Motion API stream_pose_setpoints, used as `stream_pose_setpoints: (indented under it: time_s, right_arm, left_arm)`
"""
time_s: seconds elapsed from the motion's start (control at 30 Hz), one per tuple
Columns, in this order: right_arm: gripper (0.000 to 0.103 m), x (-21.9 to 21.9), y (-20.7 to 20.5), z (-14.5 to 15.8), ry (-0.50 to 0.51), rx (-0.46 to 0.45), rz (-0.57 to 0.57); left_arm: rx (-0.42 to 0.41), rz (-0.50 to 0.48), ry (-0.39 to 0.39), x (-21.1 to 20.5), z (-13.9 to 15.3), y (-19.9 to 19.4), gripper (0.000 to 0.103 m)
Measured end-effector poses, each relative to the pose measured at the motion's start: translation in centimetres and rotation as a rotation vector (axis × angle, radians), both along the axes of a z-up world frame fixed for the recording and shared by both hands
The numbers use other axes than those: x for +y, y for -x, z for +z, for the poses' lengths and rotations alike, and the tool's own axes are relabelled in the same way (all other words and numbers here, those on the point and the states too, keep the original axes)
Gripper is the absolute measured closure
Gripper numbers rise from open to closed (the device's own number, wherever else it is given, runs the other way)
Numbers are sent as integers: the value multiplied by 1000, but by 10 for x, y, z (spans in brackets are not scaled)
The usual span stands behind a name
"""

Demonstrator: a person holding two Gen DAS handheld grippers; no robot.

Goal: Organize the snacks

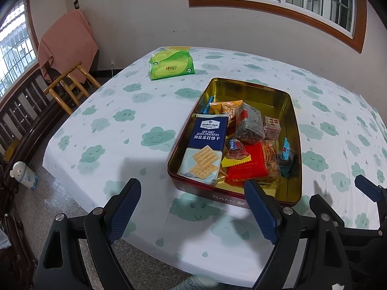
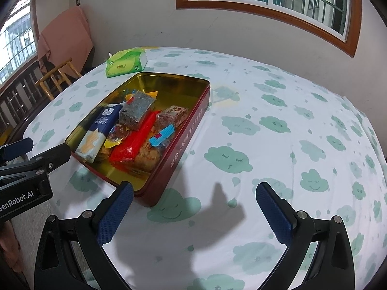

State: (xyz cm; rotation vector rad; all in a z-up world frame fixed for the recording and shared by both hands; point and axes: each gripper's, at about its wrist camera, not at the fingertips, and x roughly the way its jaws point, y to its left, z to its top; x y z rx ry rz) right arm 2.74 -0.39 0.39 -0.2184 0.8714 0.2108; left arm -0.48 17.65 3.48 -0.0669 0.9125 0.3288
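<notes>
Snacks (image 1: 241,142) lie gathered in the tin (image 1: 296,130) by the bench's near edge, likely sorted already; the left hand-held gripper (image 1: 192,213) hangs wide open, empty. Right view: the right hand-held gripper (image 2: 194,213) gapes empty over bare cloth beside the tin.

Both wrist cams sit close over the table (image 1: 135,125), angled downward; both catch the snack tin (image 1: 293,130) and the window wall.
</notes>
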Motion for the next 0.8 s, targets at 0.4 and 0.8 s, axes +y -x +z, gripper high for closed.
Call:
stream_pose_setpoints:
  time_s: [0.4, 0.8]
  right_arm:
    - [2, 3, 1, -5, 0, 8, 9]
    - [2, 5, 1, -8, 3, 14, 7]
  left_arm:
    - [3, -11, 11, -1, -3, -2, 18]
    - [8, -38, 26, -3, -6, -4, 17]
